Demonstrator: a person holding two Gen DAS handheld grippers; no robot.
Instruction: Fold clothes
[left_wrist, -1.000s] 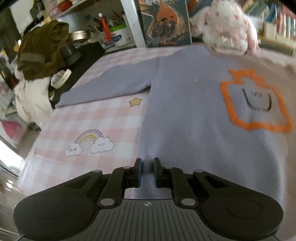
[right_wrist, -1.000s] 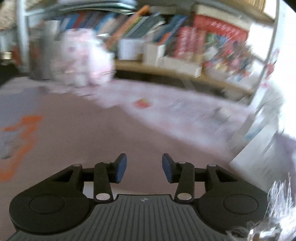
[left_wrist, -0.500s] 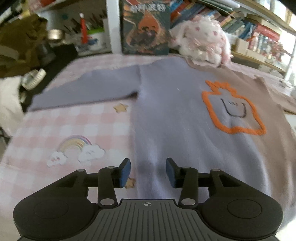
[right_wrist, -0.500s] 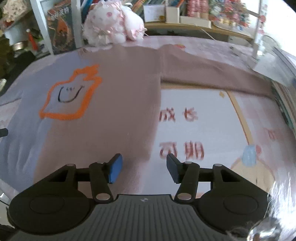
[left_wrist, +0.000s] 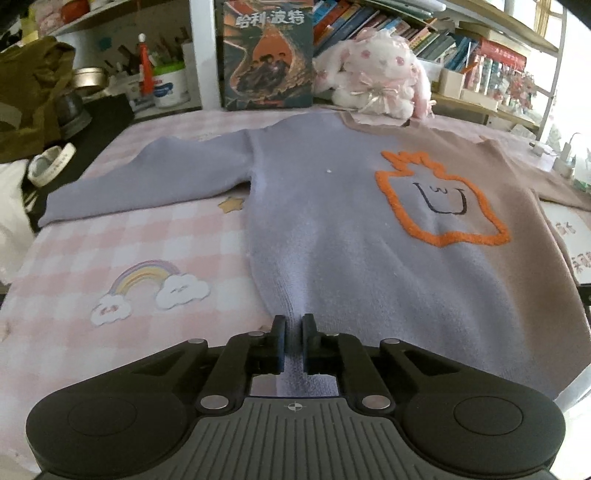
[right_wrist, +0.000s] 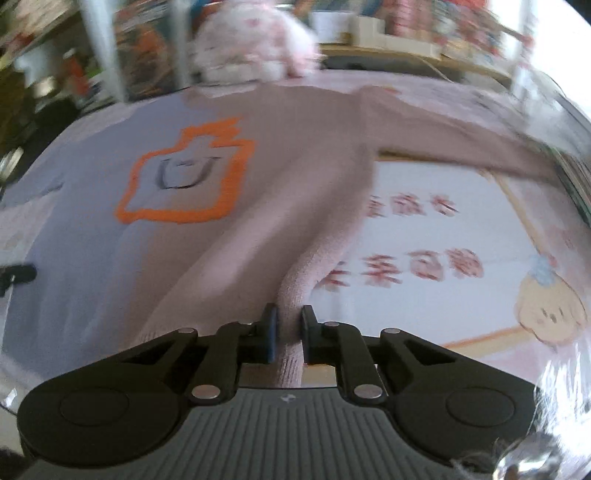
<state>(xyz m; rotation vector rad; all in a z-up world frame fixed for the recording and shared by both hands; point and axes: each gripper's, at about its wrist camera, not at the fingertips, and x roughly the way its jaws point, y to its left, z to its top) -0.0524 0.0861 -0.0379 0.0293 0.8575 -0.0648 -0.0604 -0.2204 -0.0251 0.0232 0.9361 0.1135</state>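
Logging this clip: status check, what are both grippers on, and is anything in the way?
Left gripper shut on sweater hem, lilac side. Right gripper shut on hem, pink side. Sweater flat, sleeves spread. Plush rabbit at collar.

The sweater (left_wrist: 332, 229) is half lavender, half dusty pink, with an orange outline; the sheet (left_wrist: 110, 251) is pink-checked.

Pink plush bunny (left_wrist: 373, 74) beside an upright book (left_wrist: 267, 55), white tub (left_wrist: 170, 86), rainbow-print checked sheet (left_wrist: 147, 240)
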